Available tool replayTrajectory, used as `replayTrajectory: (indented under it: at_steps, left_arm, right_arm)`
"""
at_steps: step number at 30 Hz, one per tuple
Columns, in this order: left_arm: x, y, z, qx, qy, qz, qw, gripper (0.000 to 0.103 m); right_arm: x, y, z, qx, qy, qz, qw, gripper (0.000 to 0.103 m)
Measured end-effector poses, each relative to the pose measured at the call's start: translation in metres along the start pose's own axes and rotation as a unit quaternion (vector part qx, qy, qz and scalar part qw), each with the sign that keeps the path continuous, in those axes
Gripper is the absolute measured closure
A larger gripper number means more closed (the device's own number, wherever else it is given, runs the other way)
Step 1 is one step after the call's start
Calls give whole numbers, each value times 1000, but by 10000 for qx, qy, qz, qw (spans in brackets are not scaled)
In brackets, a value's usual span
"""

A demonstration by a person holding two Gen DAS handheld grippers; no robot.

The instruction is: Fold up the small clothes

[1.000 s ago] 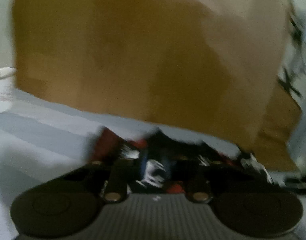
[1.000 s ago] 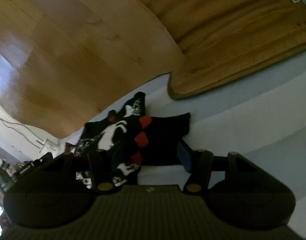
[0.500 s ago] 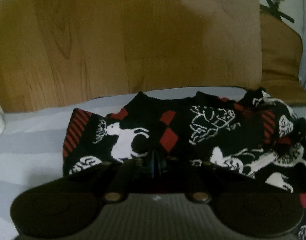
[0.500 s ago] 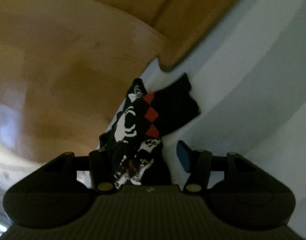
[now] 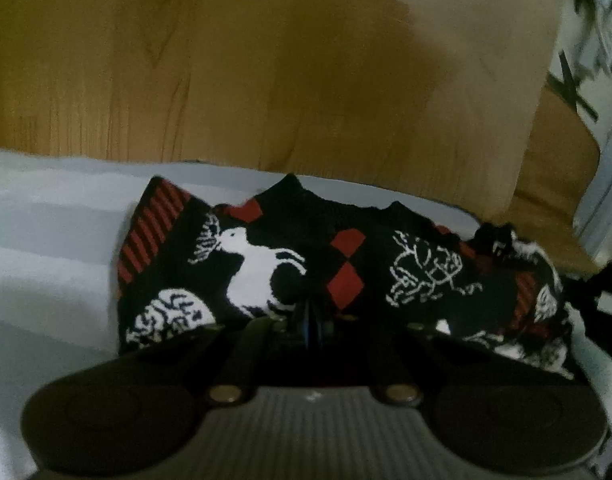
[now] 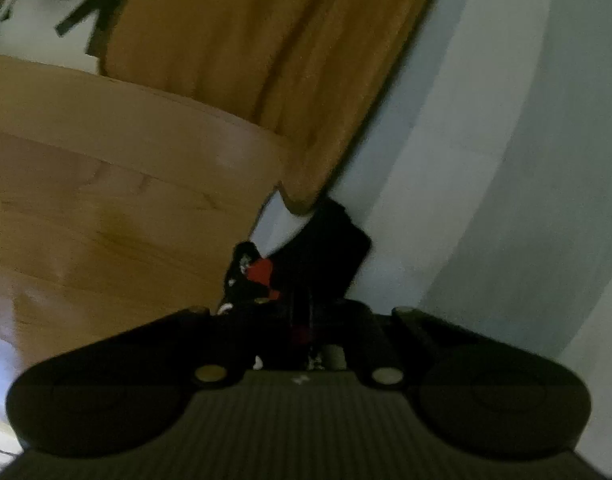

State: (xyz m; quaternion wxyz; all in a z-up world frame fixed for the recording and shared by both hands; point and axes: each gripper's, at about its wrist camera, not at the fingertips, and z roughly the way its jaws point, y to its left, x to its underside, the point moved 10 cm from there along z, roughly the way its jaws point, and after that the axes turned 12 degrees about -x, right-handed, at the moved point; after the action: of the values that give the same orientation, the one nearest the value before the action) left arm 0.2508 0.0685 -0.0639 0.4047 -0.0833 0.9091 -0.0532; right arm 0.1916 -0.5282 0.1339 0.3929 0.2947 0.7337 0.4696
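A small black knit sweater with white deer and red diamonds lies spread on the pale striped bed sheet, neck toward the wooden floor. My left gripper is shut on the sweater's near hem at its middle. My right gripper is shut on another part of the same sweater, which hangs bunched from it over the bed edge. The right gripper's dark body shows at the right edge of the left wrist view.
Wooden floor lies beyond the bed edge. A tan rug lies on the floor beside the bed. A black and white patterned thing is at the far right.
The right gripper has closed on the sweater and rolled its view. The left gripper has drawn back and stayed shut, so the spread sweater came into view.
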Motion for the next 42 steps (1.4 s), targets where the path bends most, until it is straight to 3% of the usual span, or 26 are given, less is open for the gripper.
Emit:
replayTrajectory:
  at_steps: [4, 7, 11, 14, 18, 21, 22, 24, 25, 27, 29, 31, 32, 35, 37, 41, 42]
  left_arm:
    - [0, 3, 1, 137, 85, -213, 9996, 98]
    - [-1, 6, 1, 204, 122, -329, 9992, 98]
    - [-9, 26, -6, 494, 297, -1017, 9931, 98]
    - [-32, 58, -28, 595, -31, -1596, 9854, 98]
    - [-52, 97, -57, 540, -483, -2017, 9768, 98]
    - [-56, 111, -62, 563, -542, -2139, 9737, 97]
    - [-55, 112, -59, 591, -475, -2152, 9736, 97]
    - [-51, 106, -50, 603, -308, -2068, 9760, 97]
    - [-48, 104, -44, 571, -213, -1999, 9779, 97]
    - [-41, 101, -33, 481, 11, -1849, 9816, 97]
    - [-33, 96, -22, 418, 186, -1745, 9836, 97]
    - [-28, 91, -15, 374, 315, -1652, 9850, 97]
    - [-26, 88, -14, 358, 338, -1612, 9857, 97]
    - [-24, 83, -15, 304, 318, -1504, 9876, 96]
    - [-23, 81, -16, 274, 296, -1430, 9889, 94]
    - [-22, 77, -15, 232, 288, -1291, 9909, 93]
    - [-21, 76, -14, 224, 291, -1260, 9913, 93]
  right_arm:
    - [-4, 47, -16, -404, -69, -872, 9954, 96]
    - [9, 103, -19, -783, 61, -1671, 9828, 96]
    - [55, 169, -7, -1177, 453, -2803, 9516, 96]
    - [106, 201, 9, -1419, 954, -3401, 9247, 96]
    - [171, 212, 45, -1456, 1606, -3897, 8951, 96]
    - [216, 195, 76, -1243, 2050, -4327, 8691, 96]
    - [229, 184, 87, -1161, 2315, -4354, 8622, 94]
    - [261, 155, 100, -1186, 3346, -4086, 8409, 88]
    - [264, 145, 103, -1173, 3667, -3887, 8371, 88]
    - [240, 143, 94, -1393, 3494, -3433, 8606, 87]
    - [197, 153, 77, -1760, 2978, -3181, 8827, 77]
    - [157, 159, 55, -1816, 2259, -3360, 8962, 48]
    - [143, 158, 48, -1733, 2049, -3550, 8955, 46]
    - [128, 146, 33, -1515, 1986, -4034, 8803, 46]
    - [138, 138, 32, -1432, 2177, -4332, 8628, 46]
    - [164, 130, 30, -1250, 2360, -5247, 8083, 45]
    - [167, 125, 33, -1116, 2399, -5582, 7864, 61]
